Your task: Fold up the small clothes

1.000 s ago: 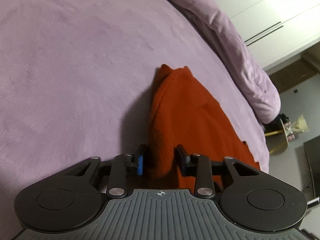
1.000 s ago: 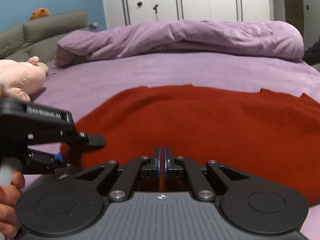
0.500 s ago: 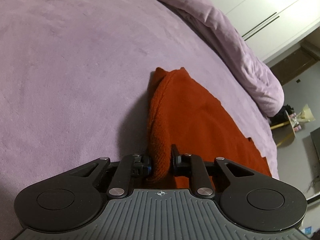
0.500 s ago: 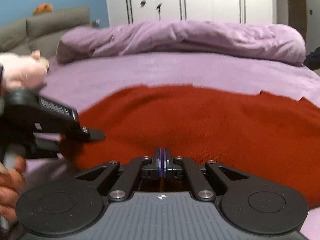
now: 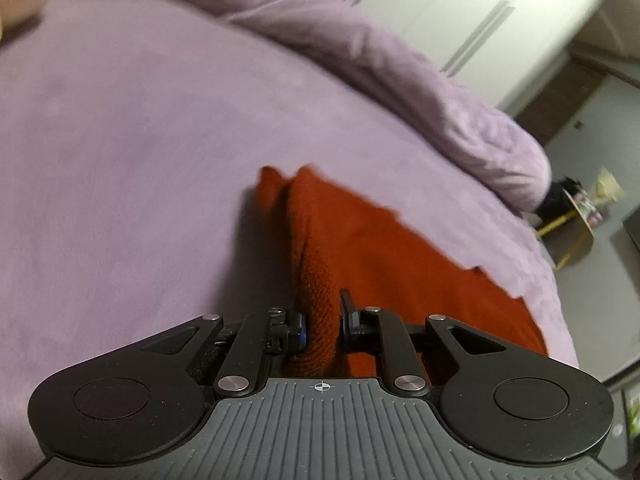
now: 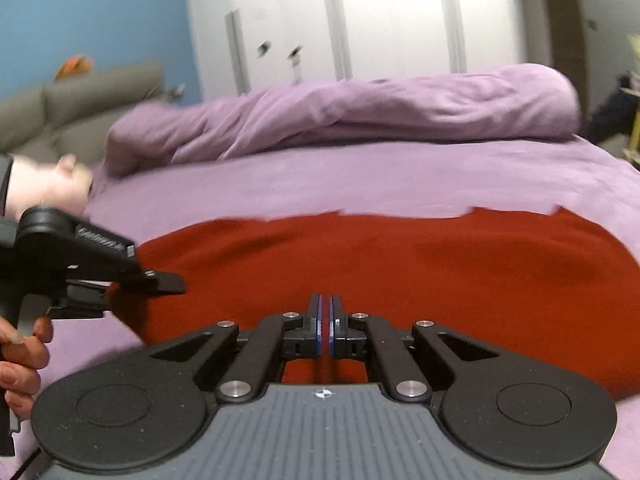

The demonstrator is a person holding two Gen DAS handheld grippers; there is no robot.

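Now our left gripper (image 5: 322, 322) has clamped the rust-red knitted garment's (image 5: 384, 248) raised edge above the purple bed (image 5: 140, 140); our right gripper (image 6: 325, 326) pinches its near hem.

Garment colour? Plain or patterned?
Garment is plain rust red knit, no pattern. Shows best in the right wrist view.
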